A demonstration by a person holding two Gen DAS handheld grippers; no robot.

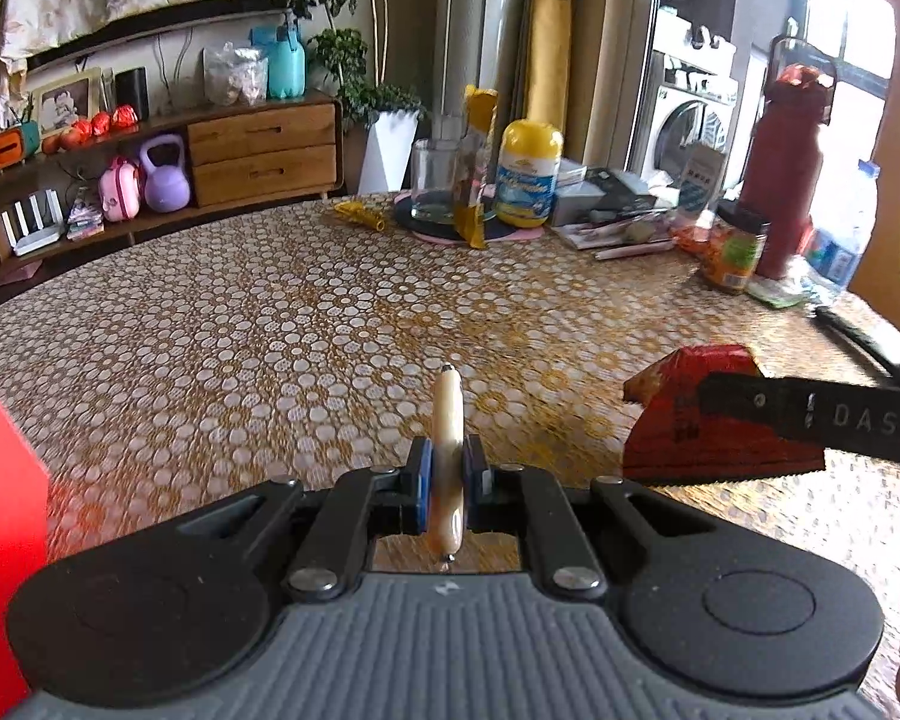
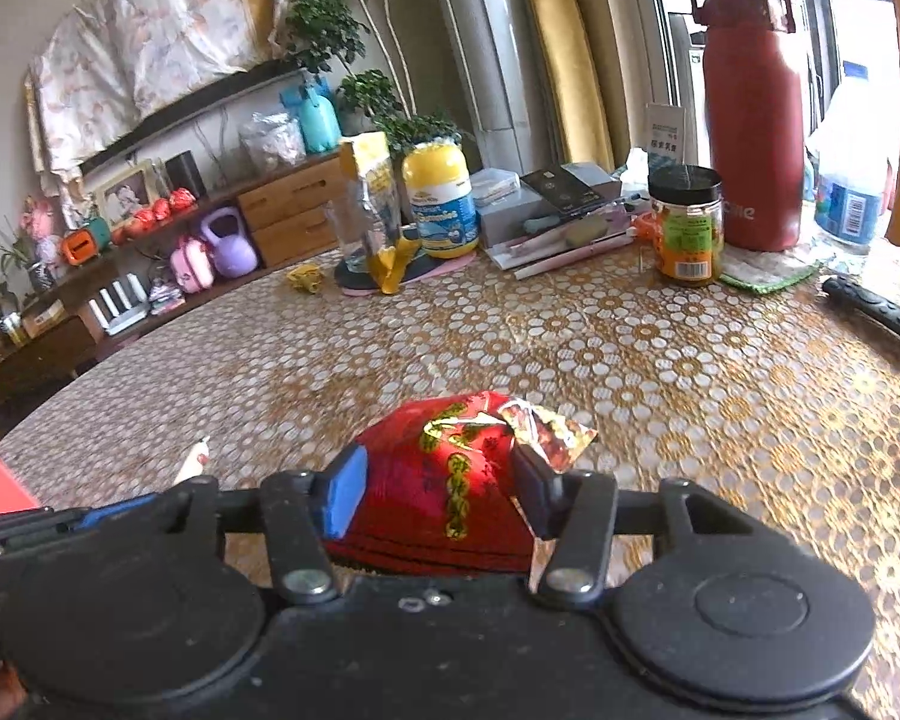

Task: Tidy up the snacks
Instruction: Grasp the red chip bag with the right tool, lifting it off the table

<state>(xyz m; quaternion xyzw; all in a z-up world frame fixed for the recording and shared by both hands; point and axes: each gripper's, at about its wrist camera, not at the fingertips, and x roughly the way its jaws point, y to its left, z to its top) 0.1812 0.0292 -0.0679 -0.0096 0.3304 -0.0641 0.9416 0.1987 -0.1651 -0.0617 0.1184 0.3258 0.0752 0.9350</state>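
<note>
My left gripper (image 1: pixel 448 483) is clamped fully down on a slim, pale, plastic-wrapped sausage stick (image 1: pixel 448 420), which stands nearly upright between the blue pads above the round table's gold-and-white patterned cloth (image 1: pixel 270 312). My right gripper (image 2: pixel 444 489) is about half open, its pads pressing the sides of a puffy red foil snack packet with gold print (image 2: pixel 432 480), also off the table. The sausage is pinched at its lower part only, so I judge it could pivot or slide out if I swing quickly. The packet's slick, air-filled foil could squirm free, and its crumpled torn corner (image 2: pixel 549 426) may spill crumbs. The red box edge (image 1: pixel 0 510) at my left could catch the sausage's tip.
</note>
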